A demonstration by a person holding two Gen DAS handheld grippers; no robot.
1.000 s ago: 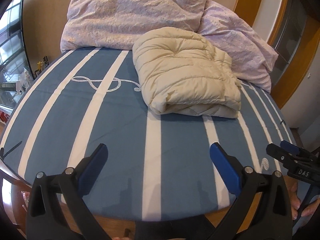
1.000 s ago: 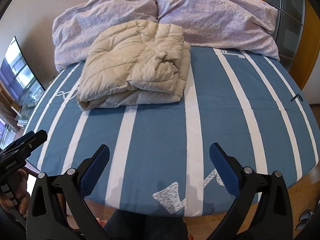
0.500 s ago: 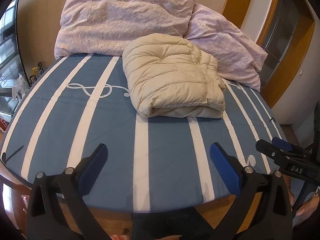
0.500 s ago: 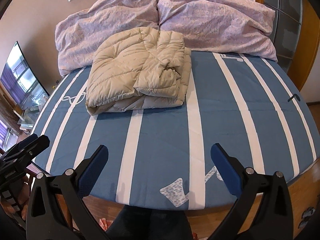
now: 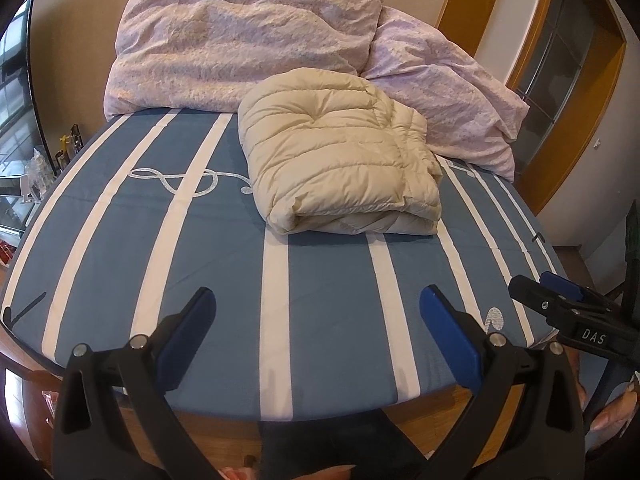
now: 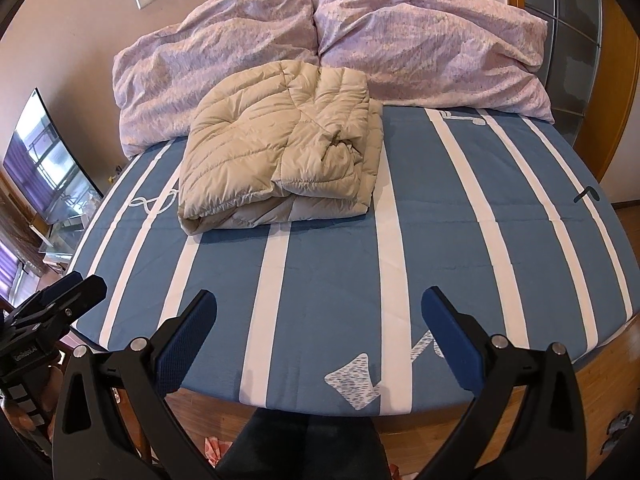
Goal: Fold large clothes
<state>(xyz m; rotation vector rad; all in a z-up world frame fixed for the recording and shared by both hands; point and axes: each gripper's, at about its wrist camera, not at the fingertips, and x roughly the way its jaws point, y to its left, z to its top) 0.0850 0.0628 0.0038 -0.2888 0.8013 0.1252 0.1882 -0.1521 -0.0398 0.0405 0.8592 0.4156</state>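
Observation:
A cream quilted puffer jacket (image 5: 340, 168) lies folded in a thick bundle on the blue, white-striped bed (image 5: 200, 264), close to the pillows; it also shows in the right wrist view (image 6: 280, 160). My left gripper (image 5: 318, 312) is open and empty above the foot of the bed, well short of the jacket. My right gripper (image 6: 318, 312) is open and empty too, over the bed's near edge. The right gripper also shows at the right edge of the left wrist view (image 5: 560, 300), and the left gripper at the left edge of the right wrist view (image 6: 60, 300).
Two crumpled lilac pillows (image 6: 320, 40) lie at the head of the bed behind the jacket. A wooden bed frame (image 6: 540, 412) edges the foot. A TV and low cabinet (image 6: 44, 168) stand to the left, a wooden-framed door (image 5: 568, 80) to the right.
Both grippers have drawn back toward the foot of the bed and risen a little, so the jacket sits farther away. The jacket has not moved. Both stay open.

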